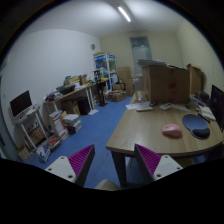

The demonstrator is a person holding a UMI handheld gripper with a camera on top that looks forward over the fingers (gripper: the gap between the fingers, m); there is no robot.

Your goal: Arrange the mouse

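Observation:
A pink mouse (172, 130) lies on a wooden table (140, 125), near its front edge. Just beyond it to the right is a dark round mouse pad (196, 127). My gripper (113, 163) is well short of the table, low and to the left of the mouse. Its two fingers with magenta pads (80, 160) stand wide apart with nothing between them. The table's corner and leg show in the gap ahead of the fingers.
Cardboard boxes (167, 84) stand at the back of the table, with a dark monitor (217, 100) at the right. Blue floor (85, 128) stretches left. A cluttered desk (72, 95), shelves (104, 68) and a small screen (20, 102) line the left wall.

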